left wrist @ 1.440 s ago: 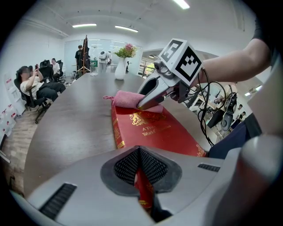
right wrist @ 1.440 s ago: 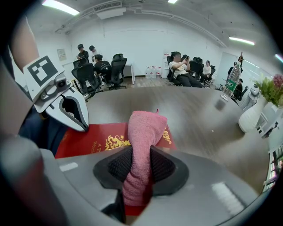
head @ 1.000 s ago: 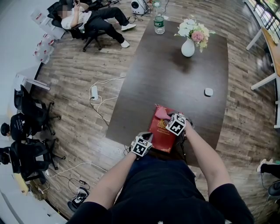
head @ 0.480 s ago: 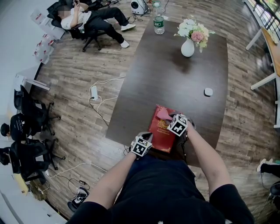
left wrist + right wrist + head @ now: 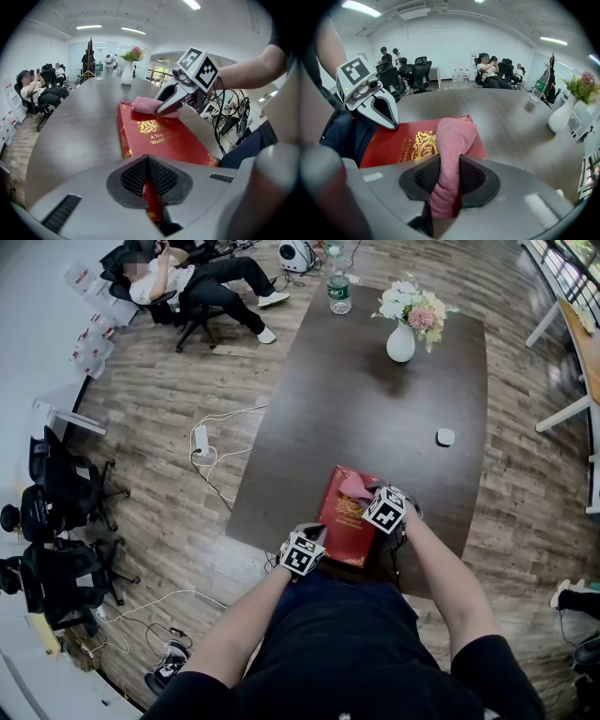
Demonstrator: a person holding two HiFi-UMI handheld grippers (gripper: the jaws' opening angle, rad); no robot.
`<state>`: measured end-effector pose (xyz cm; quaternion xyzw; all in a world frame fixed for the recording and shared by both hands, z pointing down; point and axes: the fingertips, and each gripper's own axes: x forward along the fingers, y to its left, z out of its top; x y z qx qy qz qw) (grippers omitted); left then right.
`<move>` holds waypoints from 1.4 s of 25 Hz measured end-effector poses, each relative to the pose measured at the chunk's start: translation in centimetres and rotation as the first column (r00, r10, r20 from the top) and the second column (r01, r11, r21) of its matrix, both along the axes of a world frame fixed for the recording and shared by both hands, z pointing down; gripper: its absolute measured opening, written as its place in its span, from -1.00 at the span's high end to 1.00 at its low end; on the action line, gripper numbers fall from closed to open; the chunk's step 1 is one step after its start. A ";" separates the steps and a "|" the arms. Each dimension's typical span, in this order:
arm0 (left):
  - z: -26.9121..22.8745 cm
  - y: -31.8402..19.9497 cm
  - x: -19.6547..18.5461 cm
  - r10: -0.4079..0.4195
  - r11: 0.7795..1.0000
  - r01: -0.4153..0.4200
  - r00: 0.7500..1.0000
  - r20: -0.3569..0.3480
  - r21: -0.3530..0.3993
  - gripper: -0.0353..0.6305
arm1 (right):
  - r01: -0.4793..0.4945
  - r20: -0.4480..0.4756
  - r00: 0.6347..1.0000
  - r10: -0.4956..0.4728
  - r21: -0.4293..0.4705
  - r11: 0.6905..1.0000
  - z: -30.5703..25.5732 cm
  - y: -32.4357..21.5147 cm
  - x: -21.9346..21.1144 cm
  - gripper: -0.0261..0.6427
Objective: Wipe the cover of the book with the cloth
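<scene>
Clamping: right gripper (image 5: 446, 185) on cloth (image 5: 452, 136) atop book (image 5: 161, 136), left gripper (image 5: 149, 187) on book's edge; flowers (image 5: 415, 306) in vase (image 5: 400, 343).

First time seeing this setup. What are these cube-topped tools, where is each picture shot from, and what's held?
No robot here: a person holds a two-fingered gripper in each hand. One picture comes from a camera on the person's head, looking down; the other two ride on the grippers, looking along their fingers. On the table are a red book, a vase of flowers, a water bottle and a small white object. The left gripper is shut on the book's near edge. The right gripper is shut on a pink cloth that rests on the cover.
</scene>
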<state>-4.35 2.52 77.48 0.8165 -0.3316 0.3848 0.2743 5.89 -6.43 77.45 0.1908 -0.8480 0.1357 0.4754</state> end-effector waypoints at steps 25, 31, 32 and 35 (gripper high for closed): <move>-0.4 -0.3 0.2 0.006 1.000 -0.006 1.000 -0.003 0.001 0.91 | -0.042 0.029 0.999 0.042 -0.002 0.999 -0.4 0.4 2.4 0.58; -0.3 -0.3 0.2 0.009 1.000 -0.009 1.000 -0.004 0.003 0.91 | -0.046 0.034 0.998 0.046 0.009 0.999 -0.3 0.7 3.1 0.58; -0.3 -0.2 0.2 0.009 1.000 -0.009 1.000 -0.005 0.003 0.91 | -0.043 0.031 0.999 0.043 0.007 0.999 -0.4 0.8 3.1 0.58; -0.4 -0.1 0.1 0.009 1.000 -0.009 1.000 -0.008 0.003 0.91 | -0.042 0.025 0.999 0.042 0.003 0.999 -0.6 1.0 3.4 0.58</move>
